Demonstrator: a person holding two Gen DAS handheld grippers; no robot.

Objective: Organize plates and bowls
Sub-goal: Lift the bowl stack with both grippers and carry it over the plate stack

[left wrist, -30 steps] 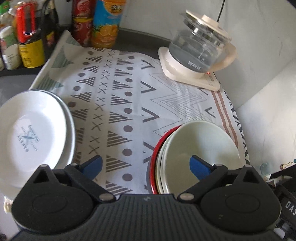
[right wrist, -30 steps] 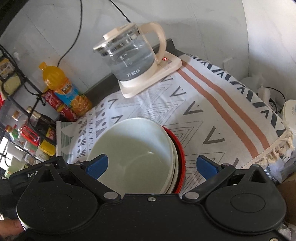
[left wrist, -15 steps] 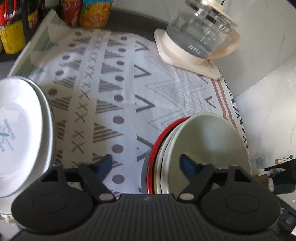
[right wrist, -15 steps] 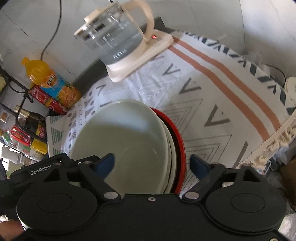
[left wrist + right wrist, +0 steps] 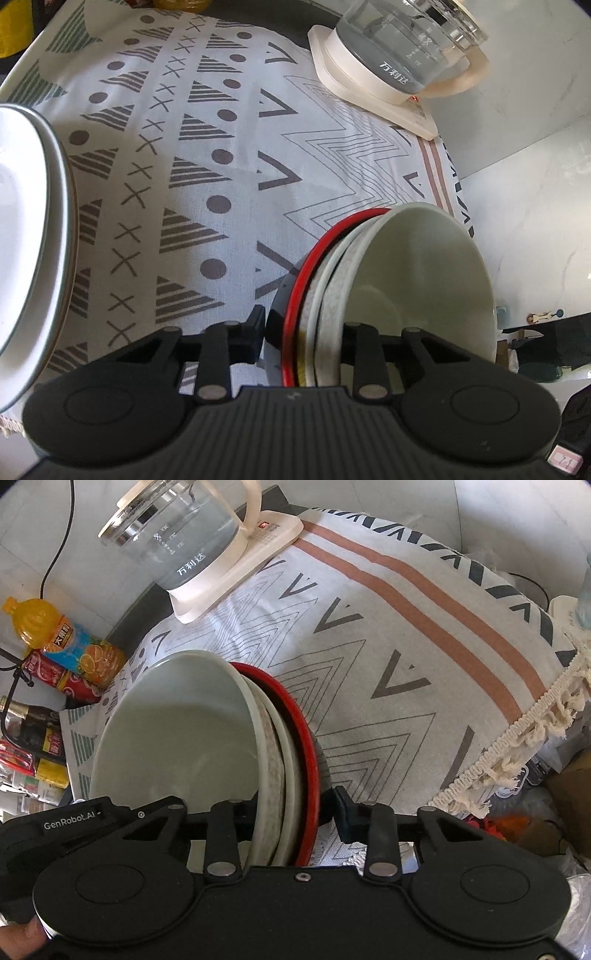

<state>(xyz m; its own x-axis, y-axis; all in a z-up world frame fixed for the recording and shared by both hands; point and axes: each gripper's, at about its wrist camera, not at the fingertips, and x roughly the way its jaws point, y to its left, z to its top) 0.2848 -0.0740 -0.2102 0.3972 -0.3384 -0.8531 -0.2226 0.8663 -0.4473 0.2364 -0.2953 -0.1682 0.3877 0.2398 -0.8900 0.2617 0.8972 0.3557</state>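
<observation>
**Both grippers closed onto the rims of one nested bowl stack**

At the left edge of the patterned cloth [image 5: 229,155] covering the counter lay a pile of white plates [image 5: 26,229], untouched. Toward the cloth's right, near edge stood the bowl stack [image 5: 369,280]: a pale green bowl [image 5: 173,738] on top, speckled and white ones under it, and a red-rimmed dark bowl [image 5: 295,295] outermost.

The left gripper [image 5: 299,339] had just been closing with the stack's rims between its jaws, one finger against the dark outer wall and the other inside the pale bowl; it looked clenched on the rims. The right gripper [image 5: 291,816] had likewise been closing on the opposite side of the stack; its outer finger seemed to stand a little off the red rim, so whether it gripped firmly could not be told.

The stack was probably heavy, rigid, glazed and slippery, and breakable. Pinching all the rims together, at opposite sides, should stop the bowls sliding apart. A glass kettle [image 5: 181,542] stood at the cloth's far edge.
</observation>
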